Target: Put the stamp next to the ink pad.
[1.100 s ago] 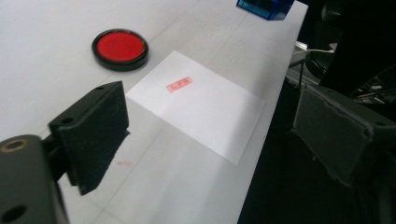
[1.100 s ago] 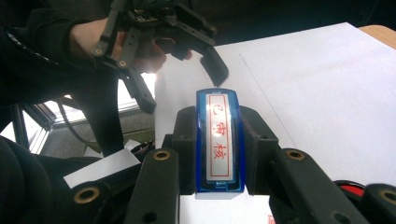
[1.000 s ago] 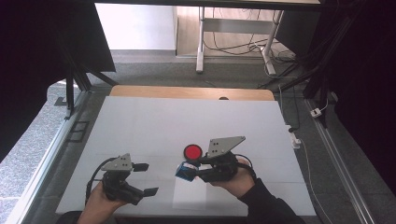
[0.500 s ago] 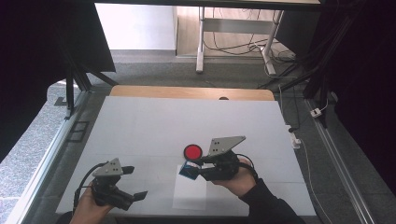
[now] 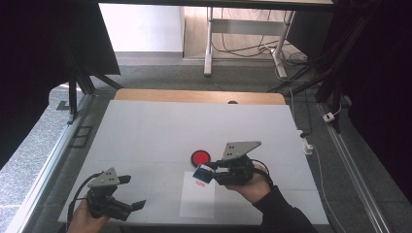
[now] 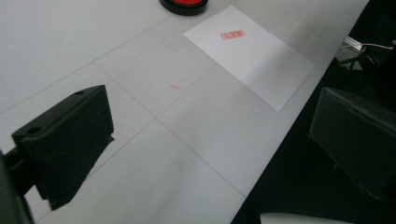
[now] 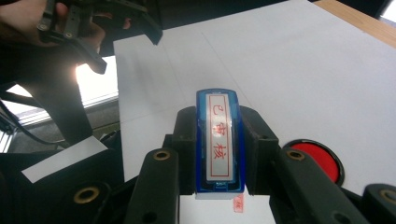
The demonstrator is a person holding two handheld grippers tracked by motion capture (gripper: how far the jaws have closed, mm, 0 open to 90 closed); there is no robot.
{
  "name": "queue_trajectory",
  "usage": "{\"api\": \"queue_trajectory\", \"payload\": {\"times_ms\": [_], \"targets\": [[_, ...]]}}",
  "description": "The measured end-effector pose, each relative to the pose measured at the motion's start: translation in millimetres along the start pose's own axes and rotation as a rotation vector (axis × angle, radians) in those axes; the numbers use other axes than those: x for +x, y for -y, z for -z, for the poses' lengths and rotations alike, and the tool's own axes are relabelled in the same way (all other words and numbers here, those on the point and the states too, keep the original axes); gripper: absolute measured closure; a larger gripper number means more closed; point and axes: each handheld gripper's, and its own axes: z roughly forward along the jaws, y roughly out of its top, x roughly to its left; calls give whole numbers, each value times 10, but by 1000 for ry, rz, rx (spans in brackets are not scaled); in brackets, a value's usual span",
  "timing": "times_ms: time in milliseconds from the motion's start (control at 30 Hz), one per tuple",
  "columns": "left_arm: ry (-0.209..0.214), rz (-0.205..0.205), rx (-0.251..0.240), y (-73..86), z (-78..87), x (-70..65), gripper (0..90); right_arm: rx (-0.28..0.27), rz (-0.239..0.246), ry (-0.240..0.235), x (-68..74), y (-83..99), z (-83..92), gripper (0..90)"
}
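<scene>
A blue stamp [image 5: 201,174] with a white label and red characters [image 7: 218,140] is clamped between the jaws of my right gripper [image 5: 208,172], which is shut on it and hovers over the top of a white paper sheet [image 5: 197,196]. A small red stamp mark [image 6: 232,34] sits near the sheet's far end. A round red ink pad [image 5: 200,157] lies just beyond the paper. My left gripper [image 5: 132,192] is at the table's near left corner. Its jaws have just been opening and stand wide apart [image 6: 210,140] with nothing between them.
The white tabletop [image 5: 194,126] has a wooden strip along its far edge. Its near edge runs right under the left gripper, with dark floor beyond it. Cables trail on the floor at the right. A person's hand [image 7: 28,18] holds the left gripper.
My left gripper has drifted left and toward the table's near edge, away from the paper. The right gripper and stamp have stayed put.
</scene>
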Motion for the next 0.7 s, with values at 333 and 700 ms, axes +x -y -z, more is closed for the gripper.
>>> {"api": "queue_trajectory", "payload": {"times_ms": [333, 700], "targets": [[-35, 21, -10, 52, 64, 15, 0, 14, -25, 62, -77, 78, 62, 702], [-83, 14, -11, 84, 123, 11, 0, 22, -53, 141, -189, 177, 169, 702]]}}
